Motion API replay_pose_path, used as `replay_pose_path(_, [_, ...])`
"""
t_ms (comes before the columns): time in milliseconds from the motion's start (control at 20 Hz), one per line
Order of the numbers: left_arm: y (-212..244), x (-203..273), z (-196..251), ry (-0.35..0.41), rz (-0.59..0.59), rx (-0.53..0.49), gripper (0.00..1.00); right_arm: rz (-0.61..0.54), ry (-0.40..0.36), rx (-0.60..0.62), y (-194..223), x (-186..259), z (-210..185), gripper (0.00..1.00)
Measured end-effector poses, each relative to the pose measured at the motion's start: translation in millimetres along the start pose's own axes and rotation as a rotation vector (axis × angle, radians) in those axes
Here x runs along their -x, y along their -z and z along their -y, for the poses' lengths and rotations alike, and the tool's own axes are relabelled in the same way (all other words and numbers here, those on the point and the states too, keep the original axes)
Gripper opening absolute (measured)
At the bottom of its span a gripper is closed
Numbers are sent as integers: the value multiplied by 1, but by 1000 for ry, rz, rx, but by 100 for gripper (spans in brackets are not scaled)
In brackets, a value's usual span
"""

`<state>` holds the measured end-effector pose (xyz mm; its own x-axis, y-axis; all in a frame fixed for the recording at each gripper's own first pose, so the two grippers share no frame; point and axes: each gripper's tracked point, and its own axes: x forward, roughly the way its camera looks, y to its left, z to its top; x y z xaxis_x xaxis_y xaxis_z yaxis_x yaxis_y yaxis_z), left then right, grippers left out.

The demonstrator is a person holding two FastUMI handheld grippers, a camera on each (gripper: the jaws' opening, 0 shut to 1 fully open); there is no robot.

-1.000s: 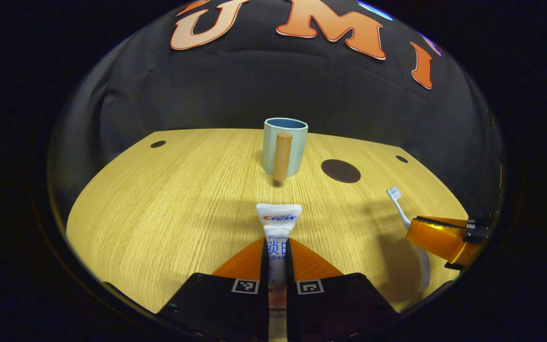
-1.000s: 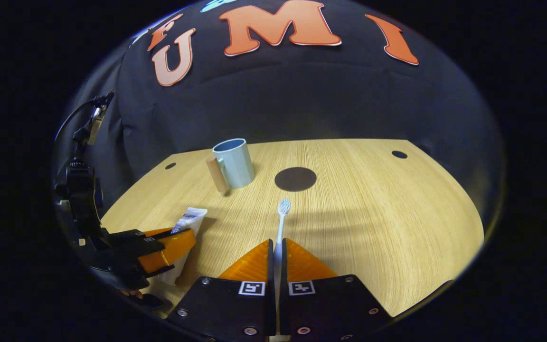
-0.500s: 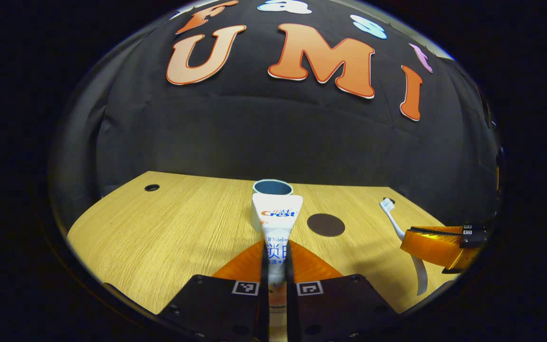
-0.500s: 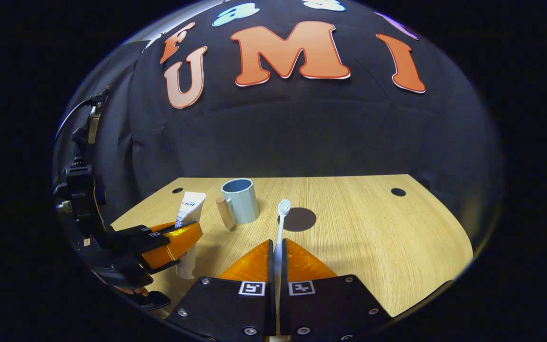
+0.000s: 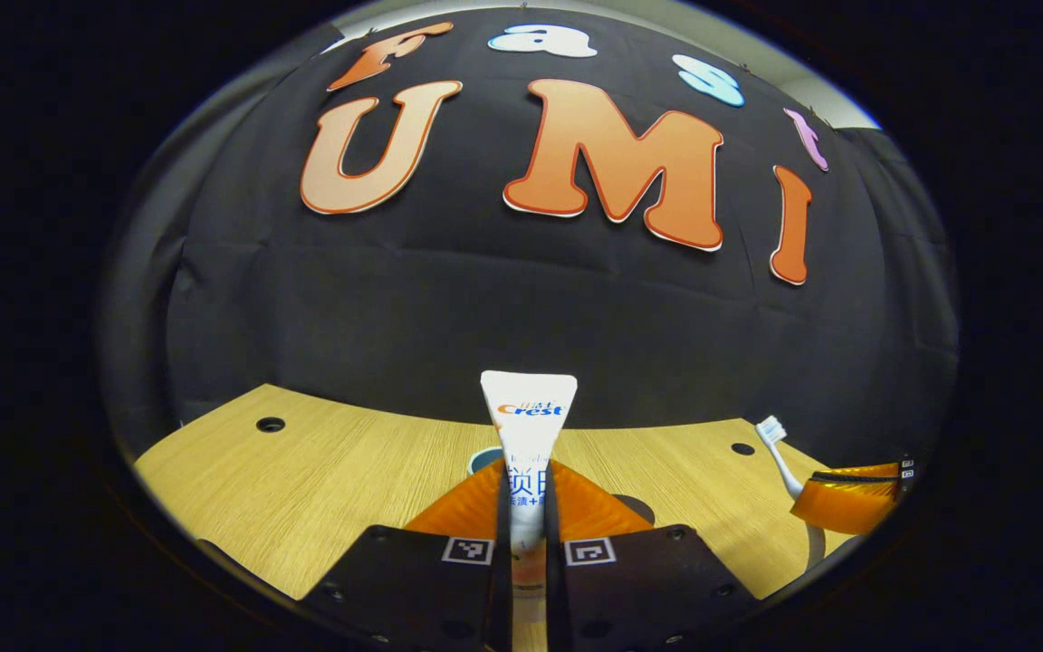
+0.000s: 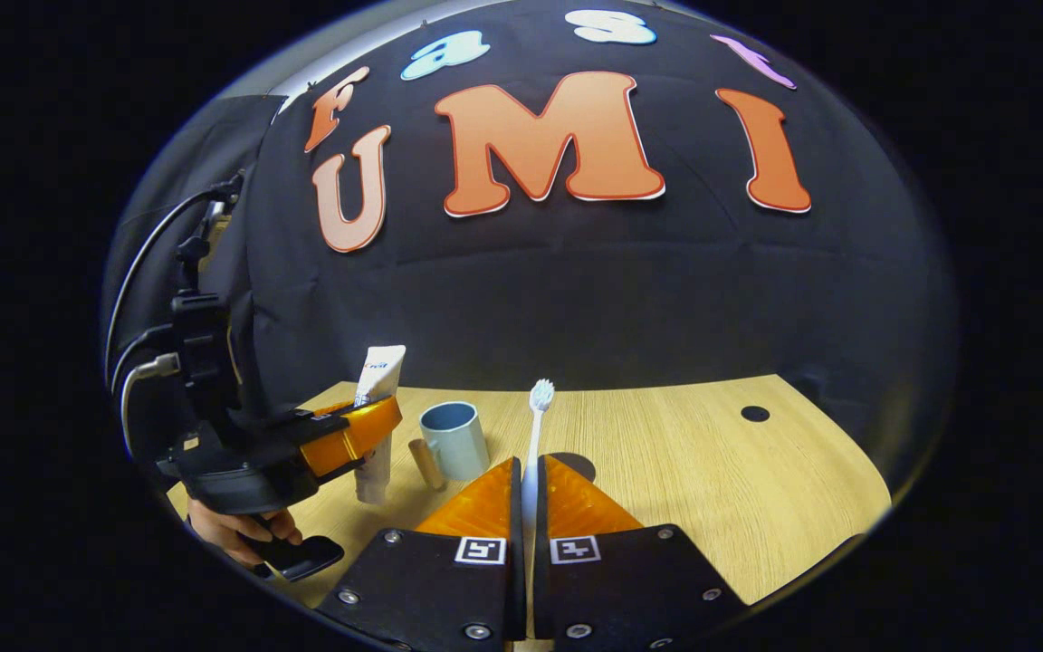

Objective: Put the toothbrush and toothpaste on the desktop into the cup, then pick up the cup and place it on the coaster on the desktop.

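In the left gripper view, the left tool (image 5: 526, 507) has its 2 fingers pressed together on the white plastic toothpaste tube with blue and red print (image 5: 528, 426), which stands upright between them, its flat crimped end on top and its lower end cut off by the bottom of the view. In the right gripper view that same tool (image 6: 354, 435) appears at the left, held by a hand (image 6: 236, 534), with the tube (image 6: 377, 412) lifted clear of the light wooden surface (image 6: 712, 489), upright and just left of the pale blue cylindrical cup with a wooden handle (image 6: 452, 441). The right tool (image 6: 527, 507) is clamped on the white slim toothbrush (image 6: 535, 430), whose bristled head points up and away; in the left gripper view this tool (image 5: 847, 498) sits at the far right edge with the toothbrush (image 5: 777, 448) sticking up out of it. The cup stands upright on the surface, open side up, and what can be seen of its inside looks empty. Just right of the cup lies the dark round flat coaster (image 6: 576, 465), mostly hidden behind the right tool's fingers. In the left gripper view only a sliver of the cup's rim (image 5: 483, 460) peeks out beside the fingers, and the coaster (image 5: 635, 507) is a dark patch partly covered there.
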<state>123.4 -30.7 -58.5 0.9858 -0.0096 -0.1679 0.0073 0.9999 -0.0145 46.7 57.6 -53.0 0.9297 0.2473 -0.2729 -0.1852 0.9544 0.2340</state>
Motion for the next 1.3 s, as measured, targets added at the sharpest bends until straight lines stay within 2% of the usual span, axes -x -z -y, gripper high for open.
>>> replay_pose_path(400, [-32, -64, -6, 28, 63, 42, 13, 65, 16, 24, -31, -13, 11, 4])
replay_pose_path(700, [-51, -105, -10, 56, 116, 21, 14, 68, 31, 19, -35, -25, 18, 4])
replay_pose_path(1300, [-19, -141, -16, 63, 79, -19, 14, 71, 35, 23, -34, -34, 17, 4])
